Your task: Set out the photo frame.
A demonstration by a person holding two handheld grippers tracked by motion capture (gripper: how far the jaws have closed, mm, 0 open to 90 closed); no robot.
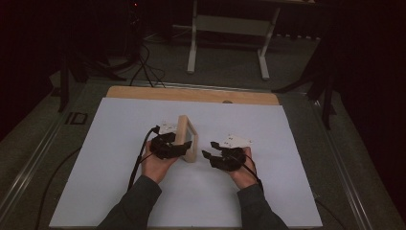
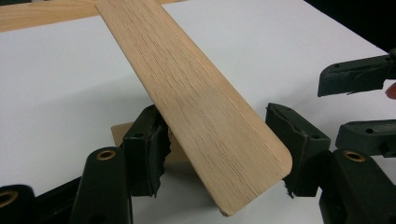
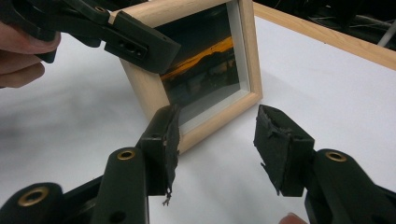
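Picture frame (image 1: 186, 138) standing on edge near the middle of the white desk (image 1: 119, 191), glass face turned toward the right side. Left gripper (image 1: 184, 146) straddling the frame's top edge, jaws spread wide; looks like the pads aren't quite pressing the wood, though hard to be sure from the left gripper view. Right gripper (image 1: 208, 149) just beside the frame's glass side, jaws half spread, holding nothing. Best bet for the step in hand: close the left squarely across the wood rail, not the glass. Worth keeping the right one close as a stop, since a frame on edge probably tips easily. No twisting while clamping, then a slow lift.
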